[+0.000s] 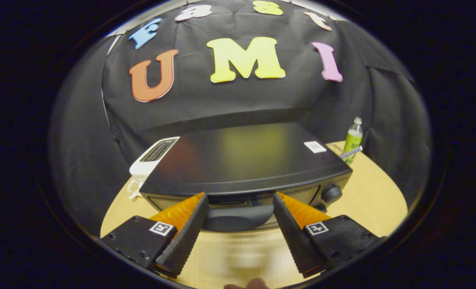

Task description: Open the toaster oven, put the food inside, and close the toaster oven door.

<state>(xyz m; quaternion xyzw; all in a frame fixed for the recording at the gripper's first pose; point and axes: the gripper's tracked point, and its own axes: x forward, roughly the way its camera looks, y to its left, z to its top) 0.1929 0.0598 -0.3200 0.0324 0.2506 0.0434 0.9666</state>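
Claw (241, 202) is standing wide open, holding nothing. Black toaster oven (246, 160) is sitting on the wooden table (374, 196), just ahead of the fingers, its door handle (238, 216) lying in the gap between the two fingertips, neither visibly pressing it. Door is looking shut. Knob (331, 194) is facing out beyond the right finger. White toaster (151, 158) is standing just beside the oven's left; green bottle (353, 140) is standing behind its right corner.

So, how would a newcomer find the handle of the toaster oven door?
Find the black toaster oven on the wooden table. On its front, just beyond the open gripper, sits the dark curved handle; unlike the round knob beside it, it is a wide bar.
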